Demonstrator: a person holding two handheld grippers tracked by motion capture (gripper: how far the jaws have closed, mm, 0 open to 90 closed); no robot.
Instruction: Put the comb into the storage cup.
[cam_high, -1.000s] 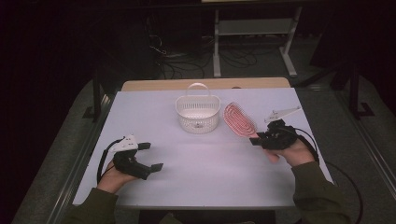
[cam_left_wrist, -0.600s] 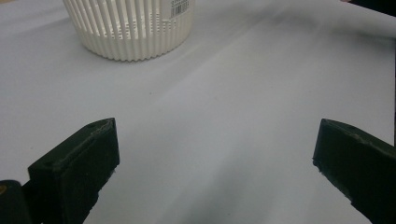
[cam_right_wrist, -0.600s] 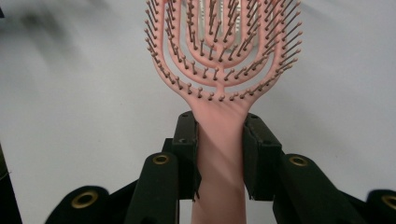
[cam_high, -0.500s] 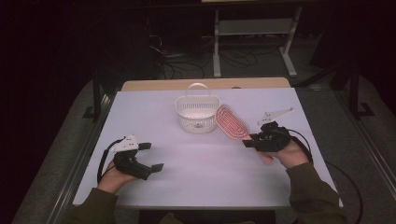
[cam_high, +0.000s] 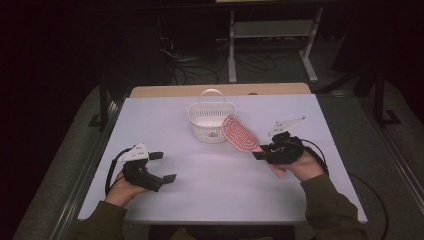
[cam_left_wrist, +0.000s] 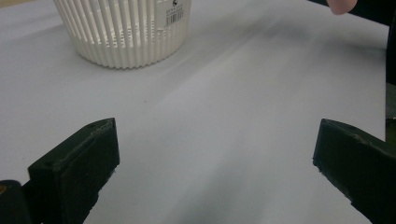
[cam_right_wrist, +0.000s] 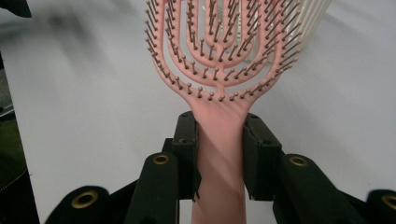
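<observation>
The right gripper (cam_high: 257, 154), clamped on the pink hairbrush (cam_high: 240, 134), has carried it leftward to the white basket (cam_high: 210, 122), ready to drop in.

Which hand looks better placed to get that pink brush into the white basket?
The right: its gripper already clamps the pink plastic hairbrush, whose head is at the white slatted plastic basket. The left gripper is open, farther back.
</observation>
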